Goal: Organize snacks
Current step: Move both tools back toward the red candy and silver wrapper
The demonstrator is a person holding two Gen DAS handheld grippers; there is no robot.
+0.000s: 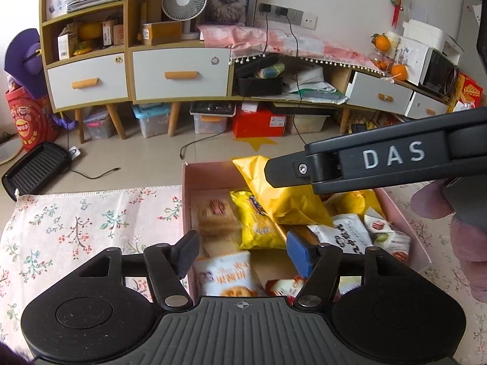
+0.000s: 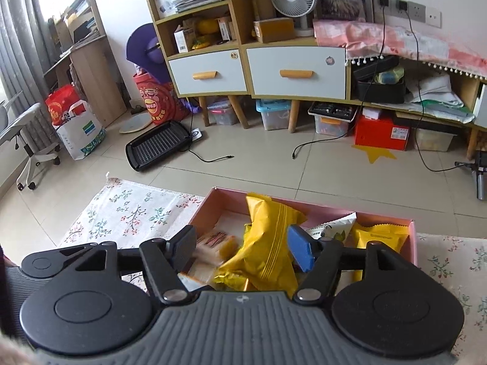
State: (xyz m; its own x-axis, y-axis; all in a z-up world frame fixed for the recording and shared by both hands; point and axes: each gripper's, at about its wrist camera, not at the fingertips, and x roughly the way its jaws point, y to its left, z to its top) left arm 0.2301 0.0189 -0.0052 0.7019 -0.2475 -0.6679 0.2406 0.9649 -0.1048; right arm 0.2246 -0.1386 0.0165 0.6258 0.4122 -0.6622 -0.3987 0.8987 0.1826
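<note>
While half-hidden, snack packets (image 1: pixel 258 222), labels seemingly blurred

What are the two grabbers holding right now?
Nothing. The left gripper and the right gripper are both open above the pink box. The big yellow bag lies loose between the right fingers, not pinched.

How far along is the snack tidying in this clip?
Mostly done, it seems: the pink box already holds many packets, including a large yellow bag lying on top. Nothing is in hand; the left claw and right claw both stand open above the box. No loose snacks show on the floral cloth, though part of it is hidden.
</note>
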